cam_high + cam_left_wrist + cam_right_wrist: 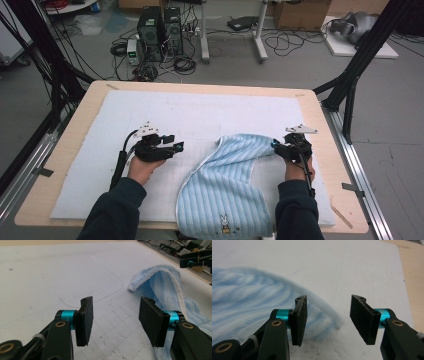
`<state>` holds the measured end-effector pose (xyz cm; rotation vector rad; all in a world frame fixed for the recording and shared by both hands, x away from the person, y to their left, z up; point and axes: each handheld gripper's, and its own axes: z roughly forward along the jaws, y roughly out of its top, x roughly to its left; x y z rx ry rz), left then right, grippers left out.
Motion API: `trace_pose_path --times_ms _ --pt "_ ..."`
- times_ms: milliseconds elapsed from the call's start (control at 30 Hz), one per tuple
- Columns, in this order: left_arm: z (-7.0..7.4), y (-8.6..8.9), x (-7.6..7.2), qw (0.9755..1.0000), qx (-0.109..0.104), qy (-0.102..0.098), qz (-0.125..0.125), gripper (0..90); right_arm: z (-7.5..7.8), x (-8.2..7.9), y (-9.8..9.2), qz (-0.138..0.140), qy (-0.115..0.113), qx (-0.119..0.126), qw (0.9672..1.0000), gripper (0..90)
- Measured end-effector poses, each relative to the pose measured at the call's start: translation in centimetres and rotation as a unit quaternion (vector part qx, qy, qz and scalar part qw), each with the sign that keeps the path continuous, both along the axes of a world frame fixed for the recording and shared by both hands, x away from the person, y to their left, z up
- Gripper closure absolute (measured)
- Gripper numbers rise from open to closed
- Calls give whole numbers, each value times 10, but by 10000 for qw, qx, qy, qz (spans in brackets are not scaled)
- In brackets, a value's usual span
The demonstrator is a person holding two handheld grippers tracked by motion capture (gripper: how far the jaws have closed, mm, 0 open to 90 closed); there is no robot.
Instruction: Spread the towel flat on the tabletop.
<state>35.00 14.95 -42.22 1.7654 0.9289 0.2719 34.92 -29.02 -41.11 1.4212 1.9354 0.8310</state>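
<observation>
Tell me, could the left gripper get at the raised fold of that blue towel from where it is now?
Probably yes. The left gripper is open with nothing between its jaws, and bare white mat lies between it and the blue towel. The right gripper sits at the towel's far side, out of the way.

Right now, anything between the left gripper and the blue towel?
Nothing: just bare white mat. In the high view the left gripper stands apart from the blue towel; the left gripper view shows its open jaws over bare mat, towel off to one side.

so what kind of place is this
Probably a lab or workshop set up for recording handling tasks: black computer towers and tangled cables on the grey floor, a black metal camera frame, and a white-padded wooden table holding a pale blue striped towel.
</observation>
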Motion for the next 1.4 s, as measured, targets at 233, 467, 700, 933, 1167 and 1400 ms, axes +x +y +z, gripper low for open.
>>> trace_pose_path --times_ms 233,467,700,933,1167,1400 --pt "2 -20 8 9998 -4 -41 -171 497 3 -11 9 413 -59 13 9991 447" --pt "-4 -44 25 9993 76 -42 -372 589 -4 -21 4 574 17 75 9983 436" --pt "-11 -64 37 9983 196 -11 -548 577 -4 -23 -1 611 49 129 9980 426" --pt "-19 -77 41 9958 189 -305 -838 580 -2 -24 2 646 44 158 9978 421" --pt "-24 -85 44 9957 131 -247 -887 591 -1 -24 3 678 13 147 9976 421" --pt "-23 -93 43 9940 127 -262 -1057 601 -2 -23 6 711 17 166 9973 421"
